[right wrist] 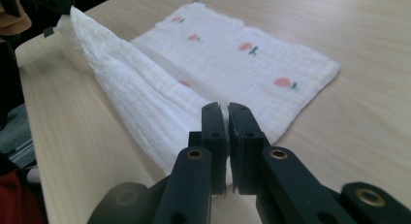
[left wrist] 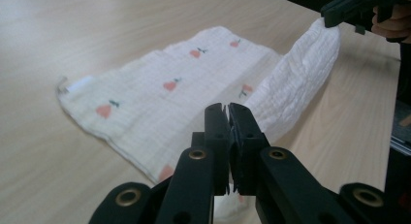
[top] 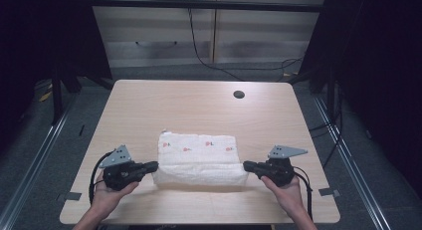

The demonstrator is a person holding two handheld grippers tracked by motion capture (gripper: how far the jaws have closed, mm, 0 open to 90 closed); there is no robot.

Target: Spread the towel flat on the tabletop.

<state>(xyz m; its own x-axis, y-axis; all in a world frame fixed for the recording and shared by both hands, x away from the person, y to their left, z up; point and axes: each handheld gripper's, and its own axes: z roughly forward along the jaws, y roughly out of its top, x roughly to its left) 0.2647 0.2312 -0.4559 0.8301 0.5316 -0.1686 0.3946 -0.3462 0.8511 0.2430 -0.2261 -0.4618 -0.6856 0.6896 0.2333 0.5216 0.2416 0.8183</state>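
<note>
One big wood table point(top: 149, 100), w/ a small dark hole point(top: 239, 94) at the far right. It's the flat place for the folding job.

One cloth point(top: 199, 148) lies in the middle of the near half. It's white w/ little red fruit pics; I count four on the top side in the high view. The far part lies flat on the table. The near edge is lifted up & curls over, prob. because it's being folded from near to far.

Two claws, one in each hand. Left claw point(top: 152, 166) is at the near left corner of the cloth, right claw point(top: 247, 165) at the near right corner. Both are closed & pinch the cloth, one corner each. In the left gripper view the black jaws point(left wrist: 228, 136) are tight together w/ cloth squeezed in, same in the right gripper view point(right wrist: 227, 136). One claw per corner keeps the edge pulled straight between them, so it won't sag or bunch up.

Two hands come in from the near side; the claws point in at each other, low by the table.

Also 2 cables, one on each claw.
</note>
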